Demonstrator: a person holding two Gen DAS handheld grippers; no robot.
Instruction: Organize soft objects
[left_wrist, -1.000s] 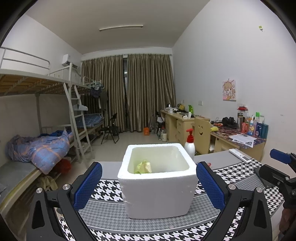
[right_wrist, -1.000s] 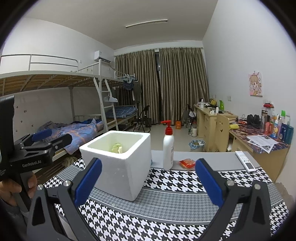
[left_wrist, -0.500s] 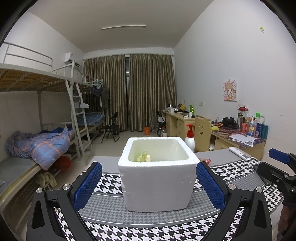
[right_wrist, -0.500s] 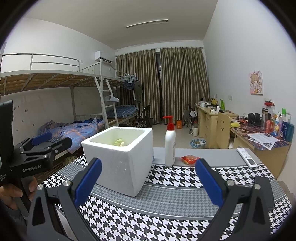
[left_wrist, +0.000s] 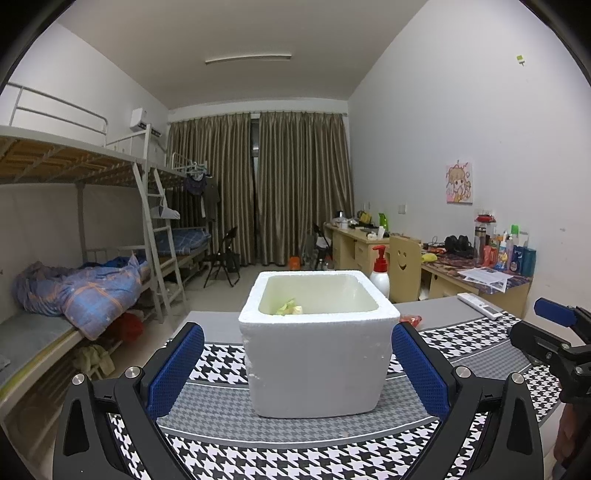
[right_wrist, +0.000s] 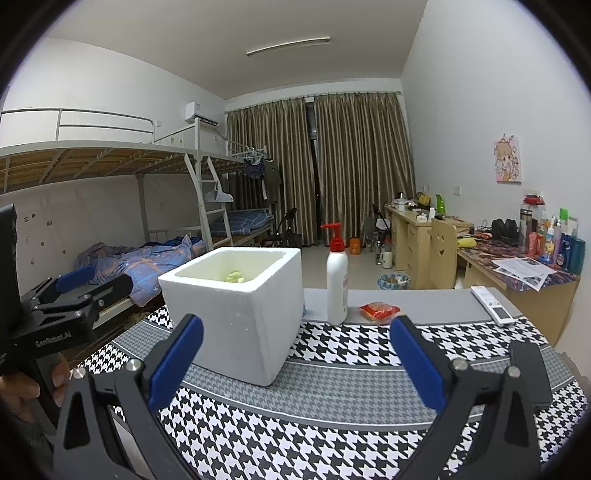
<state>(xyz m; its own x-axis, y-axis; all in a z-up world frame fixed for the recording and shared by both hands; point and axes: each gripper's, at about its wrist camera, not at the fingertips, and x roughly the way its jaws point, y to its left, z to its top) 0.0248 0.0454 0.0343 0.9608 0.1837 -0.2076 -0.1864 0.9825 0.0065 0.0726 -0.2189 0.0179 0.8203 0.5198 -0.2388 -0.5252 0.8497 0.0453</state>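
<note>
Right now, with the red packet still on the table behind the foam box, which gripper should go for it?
Right, probably. The right gripper is open with a clear line to the red packet beside the pump bottle. The left gripper, also open, faces the foam box, which blocks its path.

Black hand-held gripper (left_wrist: 297, 365) — blue pads (left_wrist: 176, 369)

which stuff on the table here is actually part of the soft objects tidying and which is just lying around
Part of the job:
- white foam box
- yellow-green soft item inside the box
- red-orange soft packet on the table, probably next to go in
- left gripper and right gripper, both open and empty

Just lying about:
- pump bottle
- remote control
- houndstooth table mat
</note>
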